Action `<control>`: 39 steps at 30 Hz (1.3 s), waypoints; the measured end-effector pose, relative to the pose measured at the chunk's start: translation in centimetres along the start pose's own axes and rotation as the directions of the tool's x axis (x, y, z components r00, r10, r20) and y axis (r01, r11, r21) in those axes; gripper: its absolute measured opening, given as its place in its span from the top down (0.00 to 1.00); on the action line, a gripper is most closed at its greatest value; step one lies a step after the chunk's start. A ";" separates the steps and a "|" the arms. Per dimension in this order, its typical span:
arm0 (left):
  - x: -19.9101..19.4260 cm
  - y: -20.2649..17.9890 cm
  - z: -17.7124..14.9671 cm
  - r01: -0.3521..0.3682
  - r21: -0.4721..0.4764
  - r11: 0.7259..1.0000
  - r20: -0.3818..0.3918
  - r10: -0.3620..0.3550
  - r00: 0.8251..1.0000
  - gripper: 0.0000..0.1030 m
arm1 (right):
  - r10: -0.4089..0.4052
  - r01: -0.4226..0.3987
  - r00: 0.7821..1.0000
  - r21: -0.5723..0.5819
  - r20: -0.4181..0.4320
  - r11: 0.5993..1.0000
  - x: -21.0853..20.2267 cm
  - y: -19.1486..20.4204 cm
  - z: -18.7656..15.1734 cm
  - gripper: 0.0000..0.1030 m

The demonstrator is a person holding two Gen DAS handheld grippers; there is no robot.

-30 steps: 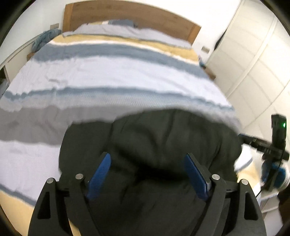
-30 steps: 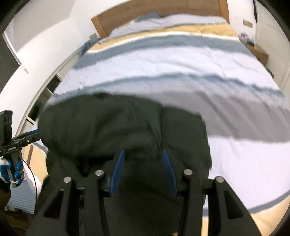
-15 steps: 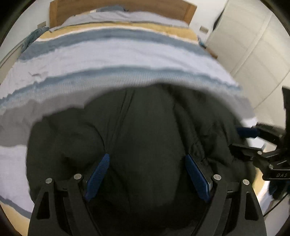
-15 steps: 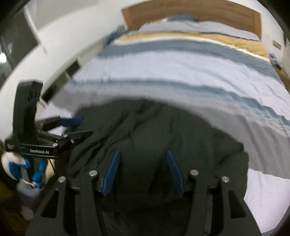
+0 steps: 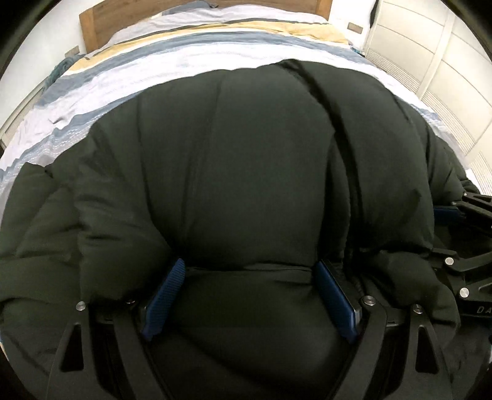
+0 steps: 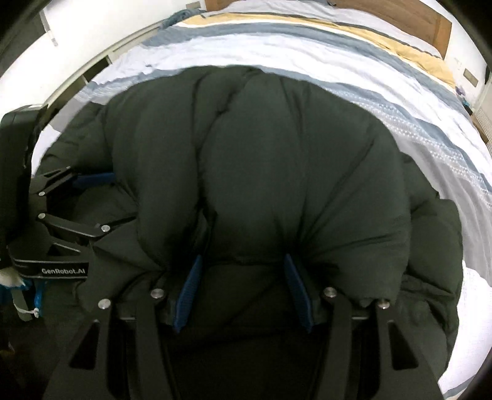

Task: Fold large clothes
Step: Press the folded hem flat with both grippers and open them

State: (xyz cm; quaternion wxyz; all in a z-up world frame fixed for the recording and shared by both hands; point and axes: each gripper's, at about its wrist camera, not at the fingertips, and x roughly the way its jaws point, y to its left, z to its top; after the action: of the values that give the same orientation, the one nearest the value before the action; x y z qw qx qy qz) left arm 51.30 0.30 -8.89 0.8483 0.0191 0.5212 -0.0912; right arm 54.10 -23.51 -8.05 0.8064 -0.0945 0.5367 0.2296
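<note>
dark puffy jacket [image 5: 246,172] lies bunched on the striped bed [image 5: 190,64], left gripper [image 5: 249,295] jaws wide around a thick fold, right gripper [image 6: 243,289] jaws just opened, padding between them.

A home bedroom is shown: a bed [image 5: 172,58] with a striped cover [image 6: 353,52], a wooden headboard [image 5: 92,24] behind it, white wardrobe doors [image 5: 430,52] beside it.

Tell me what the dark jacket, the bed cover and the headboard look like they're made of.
Jacket: looks like smooth, matt synthetic shell over puffy filling, stitched into bulging panels. Bed cover: seemingly woven cotton, crinkled, matt, in grey, white and yellow stripes. Headboard: wood or wood veneer, brown with visible grain.
</note>
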 end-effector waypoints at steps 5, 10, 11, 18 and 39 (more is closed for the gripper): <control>0.6 -0.1 -0.2 -0.021 0.009 1.000 0.038 0.021 0.999 0.16 | -0.017 0.018 1.000 -0.001 0.019 1.000 1.7 -0.4 -0.4 0.48; 0.3 -0.2 -0.7 -0.028 0.012 1.000 0.072 0.027 0.997 0.16 | -0.034 0.035 0.998 -0.008 0.052 0.999 2.1 -0.2 -0.8 0.48; 0.2 -0.2 -0.8 -0.028 0.012 1.000 0.076 0.027 0.997 0.16 | -0.033 0.033 0.998 -0.007 0.059 0.999 2.0 -0.2 -0.9 0.48; -3.8 -0.5 -1.0 -0.044 -0.014 0.999 0.097 0.045 0.994 0.16 | -0.043 0.042 0.995 0.012 0.088 0.999 -1.0 0.5 -1.1 0.48; -8.4 -1.6 -4.5 -0.064 -0.010 0.998 0.103 0.065 0.993 0.16 | -0.057 0.046 0.991 0.093 0.123 0.995 -5.4 1.8 -4.9 0.46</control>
State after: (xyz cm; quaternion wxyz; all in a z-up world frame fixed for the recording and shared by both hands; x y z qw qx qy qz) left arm 43.36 0.47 -3.41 0.8768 0.0284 0.4759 -0.0628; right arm 47.49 -25.35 -4.95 0.8476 -0.0575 0.4921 0.1899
